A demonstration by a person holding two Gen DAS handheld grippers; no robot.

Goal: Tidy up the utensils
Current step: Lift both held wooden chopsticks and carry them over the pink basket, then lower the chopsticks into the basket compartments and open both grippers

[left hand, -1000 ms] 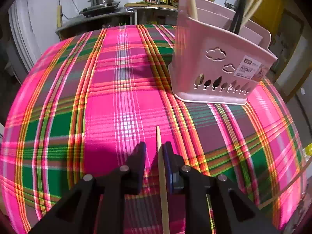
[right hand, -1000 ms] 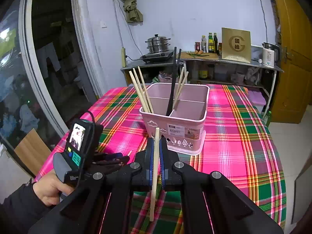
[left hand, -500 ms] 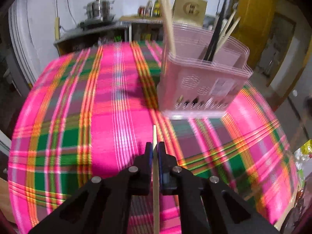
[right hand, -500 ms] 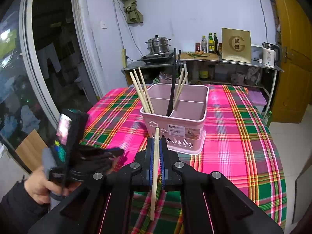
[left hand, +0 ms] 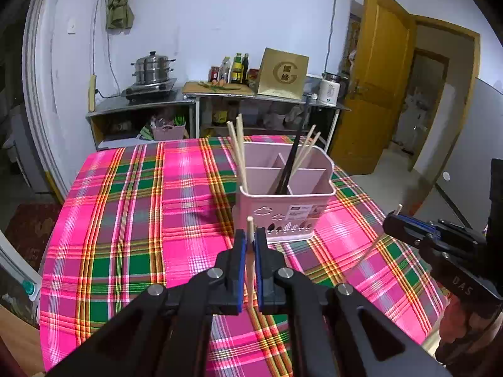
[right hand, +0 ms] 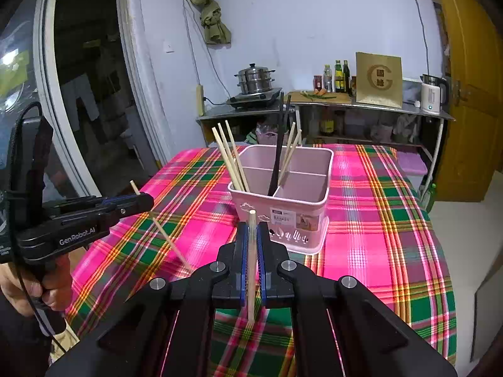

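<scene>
- The left hand-held gripper [left hand: 250,245] is clenched on a chopstick [left hand: 250,260].
- The right hand-held gripper [right hand: 252,245] grasps another stick [right hand: 251,264].
- A pink basket [left hand: 284,210] sits just ahead of both.

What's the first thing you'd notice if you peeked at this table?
The bright pink plaid tablecloth jumps out first, covering the whole table. On it stands a pink basket with wooden chopsticks and black chopsticks poking up. In front, the left gripper and the right gripper each pinch one wooden chopstick.
</scene>
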